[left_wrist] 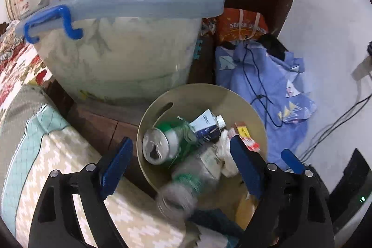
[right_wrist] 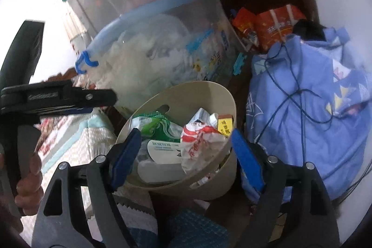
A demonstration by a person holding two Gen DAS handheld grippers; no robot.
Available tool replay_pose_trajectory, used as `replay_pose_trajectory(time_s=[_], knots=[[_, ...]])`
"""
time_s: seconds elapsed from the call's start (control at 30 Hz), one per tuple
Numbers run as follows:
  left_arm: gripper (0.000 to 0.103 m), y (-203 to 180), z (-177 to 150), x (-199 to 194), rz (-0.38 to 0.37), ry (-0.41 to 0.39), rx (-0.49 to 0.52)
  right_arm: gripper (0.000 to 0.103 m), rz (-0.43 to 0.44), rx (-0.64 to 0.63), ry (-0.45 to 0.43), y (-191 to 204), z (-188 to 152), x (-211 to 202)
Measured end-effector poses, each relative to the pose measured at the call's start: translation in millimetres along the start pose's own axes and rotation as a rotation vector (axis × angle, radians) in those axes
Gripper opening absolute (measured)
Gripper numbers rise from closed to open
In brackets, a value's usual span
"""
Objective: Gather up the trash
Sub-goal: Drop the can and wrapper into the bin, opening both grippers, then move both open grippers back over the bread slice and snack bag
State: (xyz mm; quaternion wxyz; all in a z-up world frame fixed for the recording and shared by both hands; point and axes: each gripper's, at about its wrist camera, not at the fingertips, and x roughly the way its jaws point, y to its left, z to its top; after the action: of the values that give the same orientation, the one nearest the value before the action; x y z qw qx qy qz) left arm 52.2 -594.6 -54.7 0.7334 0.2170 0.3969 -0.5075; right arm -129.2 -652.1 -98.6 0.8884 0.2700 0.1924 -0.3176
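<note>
A beige round trash bin [left_wrist: 251,106] stands on the floor beside the bed; it also shows in the right wrist view [right_wrist: 209,92]. It holds a green can [left_wrist: 162,143], a small blue-white carton [left_wrist: 207,124], white tissue [left_wrist: 226,155] and a red-yellow box [left_wrist: 246,138]. A clear plastic bottle [left_wrist: 186,185], blurred, is between my open left gripper's [left_wrist: 181,169] jaws above the bin, touching neither finger. My right gripper [right_wrist: 186,155] is open and empty just above the bin, over a red-white wrapper [right_wrist: 200,143] and a white lid [right_wrist: 162,150].
A clear storage tub with a blue lid [left_wrist: 130,1] stands behind the bin. A blue patterned bag [left_wrist: 267,85] with cords lies to the right. The patterned bed cover [left_wrist: 46,155] is at the left. Cables [left_wrist: 337,122] run over the white floor. The left gripper's body [right_wrist: 34,97] shows in the right view.
</note>
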Motion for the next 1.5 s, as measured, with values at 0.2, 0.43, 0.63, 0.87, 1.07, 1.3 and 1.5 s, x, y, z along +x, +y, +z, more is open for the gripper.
replay_pose_trajectory(time_s=[0.2, 0.43, 0.63, 0.87, 1.07, 1.3, 1.5], knots=[[0.082, 18, -52, -58, 0.028, -0.059, -0.023, 0.08, 0.042, 0.102, 0.019, 0, -26, -22], [0.085, 37, -138, -116, 0.14, -0.083, -0.04, 0.08, 0.126, 0.115, 0.119, 30, -59, -43], [0.087, 56, -197, -152, 0.216, -0.08, -0.091, 0.08, 0.177, 0.066, 0.177, 66, -83, -66], [0.087, 81, -249, -192, 0.271, -0.106, -0.188, 0.08, 0.223, -0.03, 0.251, 120, -113, -90], [0.088, 103, -290, -223, 0.327, -0.131, -0.273, 0.08, 0.26, -0.114, 0.294, 162, -132, -105], [0.088, 124, -338, -251, 0.381, -0.151, -0.373, 0.08, 0.283, -0.175, 0.329, 190, -149, -121], [0.088, 127, -361, -265, 0.396, -0.166, -0.408, 0.085, 0.278, -0.191, 0.313, 197, -155, -139]])
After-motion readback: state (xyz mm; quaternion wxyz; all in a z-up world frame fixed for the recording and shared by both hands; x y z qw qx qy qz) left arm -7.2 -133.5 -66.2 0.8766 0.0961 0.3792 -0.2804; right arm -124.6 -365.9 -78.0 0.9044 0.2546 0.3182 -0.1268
